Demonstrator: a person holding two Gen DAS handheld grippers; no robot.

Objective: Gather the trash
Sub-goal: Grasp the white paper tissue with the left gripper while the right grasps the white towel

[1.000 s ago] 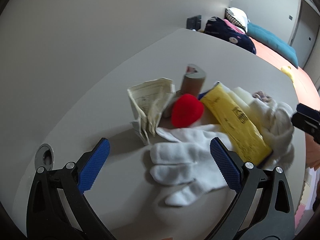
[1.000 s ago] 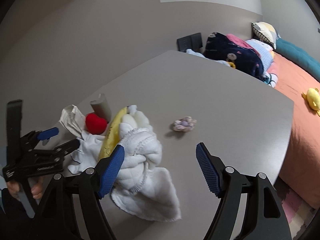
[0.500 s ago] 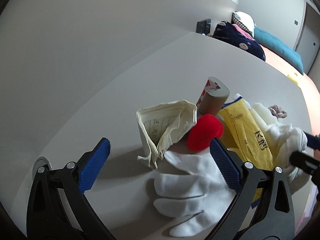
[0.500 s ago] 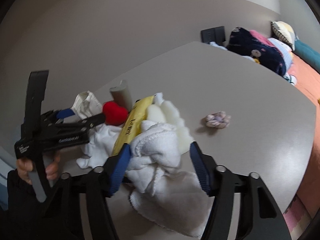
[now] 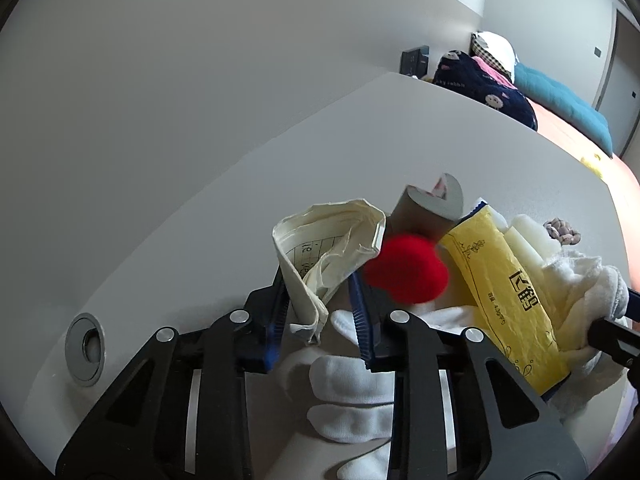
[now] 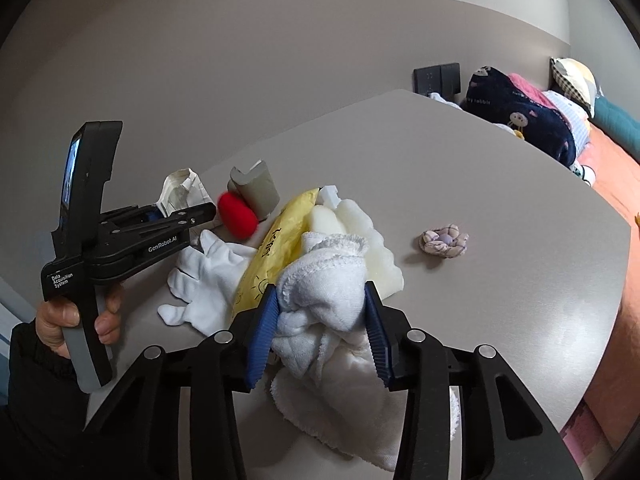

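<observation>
A pile of things lies on the grey table. My left gripper is shut on a crumpled cream paper, also seen in the right wrist view. My right gripper is shut on a white towel. Beside them lie a red soft ball, a grey cardboard tube, a yellow packet, a white glove and pale foam pieces.
A small checked fabric flower lies apart on the table to the right. A metal cable hole sits in the table at the left. A bed with dark bedding stands behind the table.
My left gripper moved forward and closed on the cream paper. My right gripper closed on the white towel.
</observation>
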